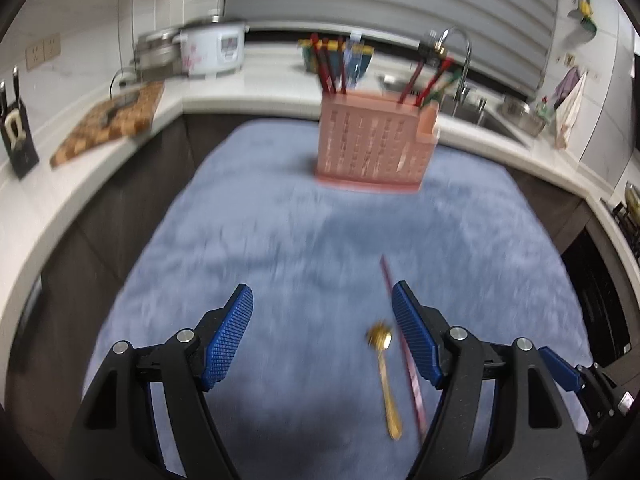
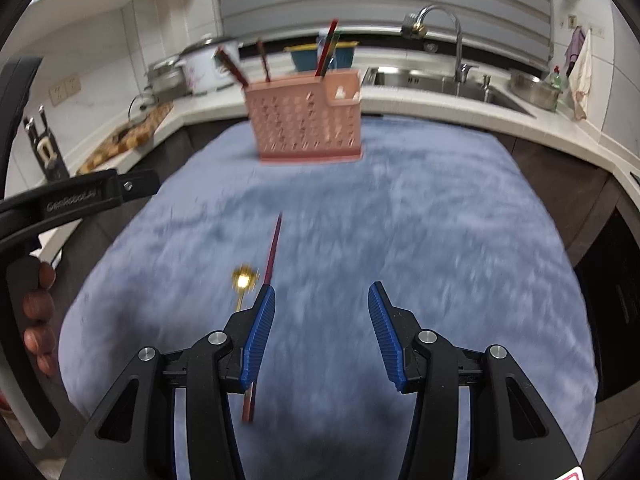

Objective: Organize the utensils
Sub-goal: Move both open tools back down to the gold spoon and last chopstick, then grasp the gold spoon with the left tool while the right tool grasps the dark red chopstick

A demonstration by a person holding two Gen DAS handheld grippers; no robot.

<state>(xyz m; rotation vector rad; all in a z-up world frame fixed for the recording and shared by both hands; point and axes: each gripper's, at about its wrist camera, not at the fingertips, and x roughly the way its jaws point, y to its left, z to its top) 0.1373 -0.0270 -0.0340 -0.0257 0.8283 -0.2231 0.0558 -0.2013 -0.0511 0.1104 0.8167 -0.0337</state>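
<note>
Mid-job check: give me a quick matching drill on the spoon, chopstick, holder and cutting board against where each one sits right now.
Things:
1. gold spoon
2. dark red chopstick
3. pink utensil holder
4. checkered cutting board

Places:
A. upright at the blue mat's far end
B. on the white counter
C. flat on the mat, bowl pointing away
D. flat on the mat beside the spoon

Pairs: 1-C, 2-D, 3-A, 4-B
</note>
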